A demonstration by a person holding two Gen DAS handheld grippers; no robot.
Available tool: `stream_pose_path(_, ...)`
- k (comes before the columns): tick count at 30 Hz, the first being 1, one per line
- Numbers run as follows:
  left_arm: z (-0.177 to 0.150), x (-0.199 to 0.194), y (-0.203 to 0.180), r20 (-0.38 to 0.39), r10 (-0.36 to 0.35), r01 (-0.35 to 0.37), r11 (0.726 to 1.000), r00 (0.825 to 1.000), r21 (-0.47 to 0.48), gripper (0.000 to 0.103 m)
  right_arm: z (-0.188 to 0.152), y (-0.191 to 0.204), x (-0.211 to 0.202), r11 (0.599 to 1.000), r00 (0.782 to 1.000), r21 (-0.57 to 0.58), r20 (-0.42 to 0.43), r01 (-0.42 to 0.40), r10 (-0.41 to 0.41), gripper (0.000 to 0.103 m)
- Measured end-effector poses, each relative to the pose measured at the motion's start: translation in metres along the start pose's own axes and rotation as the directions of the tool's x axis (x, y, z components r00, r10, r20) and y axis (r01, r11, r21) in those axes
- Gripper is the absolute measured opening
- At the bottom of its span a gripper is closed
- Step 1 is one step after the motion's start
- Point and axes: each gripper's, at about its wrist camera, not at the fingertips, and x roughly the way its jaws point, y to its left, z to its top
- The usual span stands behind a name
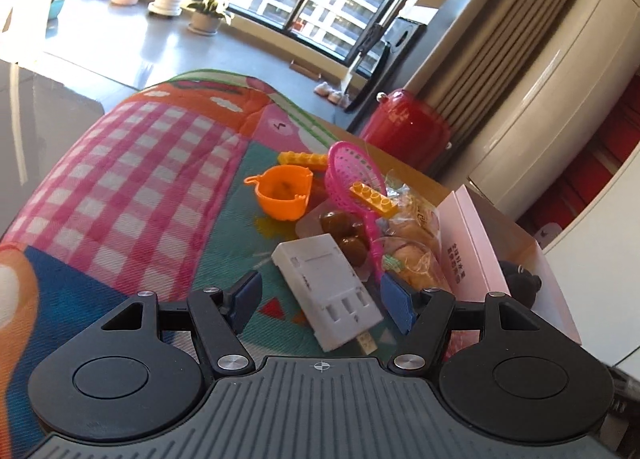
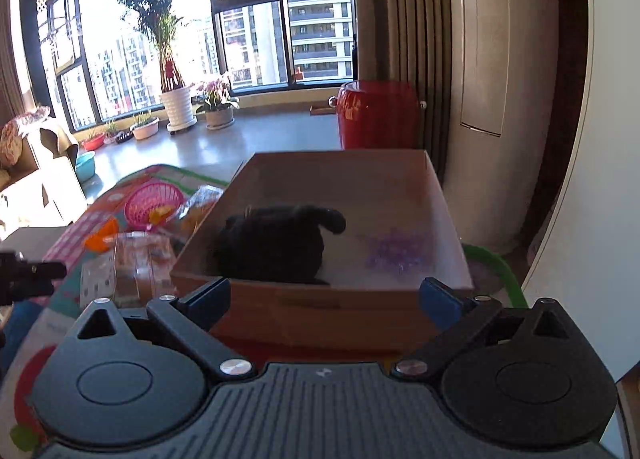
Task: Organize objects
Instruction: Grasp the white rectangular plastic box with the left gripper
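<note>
1. My right gripper (image 2: 325, 301) has its fingers (image 2: 208, 299) spread wide, and nothing is between them.
2. Just past those fingers is a cardboard box (image 2: 320, 299). Inside it lies a black soft toy (image 2: 276, 245), a bit blurry, and to its right a purple spiky thing (image 2: 400, 251).
3. My left gripper (image 1: 322, 299) has its fingers (image 1: 244, 299) open too. They do not press on anything.
4. A white plastic block (image 1: 330, 287) lies tilted on the mat (image 1: 160, 163), with its near end between the left fingers. I cannot tell if they touch it.
5. Just past the white block are some brown round things (image 1: 344, 231) and a pink toy net (image 1: 352, 179) with a yellow brick (image 1: 374, 199) lying across it.
6. To the left of the net is an orange toy pot (image 1: 282, 195). Behind it lies another yellow brick (image 1: 302, 159).
7. By the right finger of my left gripper is a clear bag of buns (image 1: 416, 243), and then the pink side of the box (image 1: 476, 243).
8. Far off stand a red barrel (image 2: 376, 115) and plants (image 2: 176, 59) by the window.
</note>
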Motion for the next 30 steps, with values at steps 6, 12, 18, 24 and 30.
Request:
stream_pose_path(6, -0.006, 0.034, -0.029, -0.012, 0.137, -0.136, 0.989, 0.990, 0.056, 0.071, -0.021, 0.017, -0.007, 0.998, 1.000, -0.061, -0.010, -0.017, 0.017, 0.103)
stream_pose_path(12, -0.025, 0.039, -0.048, 0.037, 0.187, -0.190, 0.958, 0.982, 0.216, 0.070, -0.024, 0.025, -0.013, 0.995, 0.999, -0.085, -0.027, -0.044, 0.042, 0.103)
stream_pose_path(18, -0.040, 0.005, -0.022, 0.068, 0.120, -0.134, 0.953, 0.990, 0.272, 0.056, -0.010, 0.052, -0.024, 0.988, 0.997, -0.135, 0.003, -0.073, 0.074, 0.103)
stream_pose_path(24, -0.044, -0.056, 0.042, 0.167, 0.144, -0.170, 0.973, 0.975, 0.158, 0.054, 0.025, 0.118, -0.012, 0.961, 0.985, -0.221, 0.007, -0.168, 0.174, 0.103)
stream_pose_path(30, -0.044, -0.075, 0.084, 0.188, 0.098, -0.109, 0.993, 0.977, 0.049, 0.020, 0.059, 0.205, 0.056, 0.947, 0.978, -0.245, -0.054, -0.207, 0.200, 0.102)
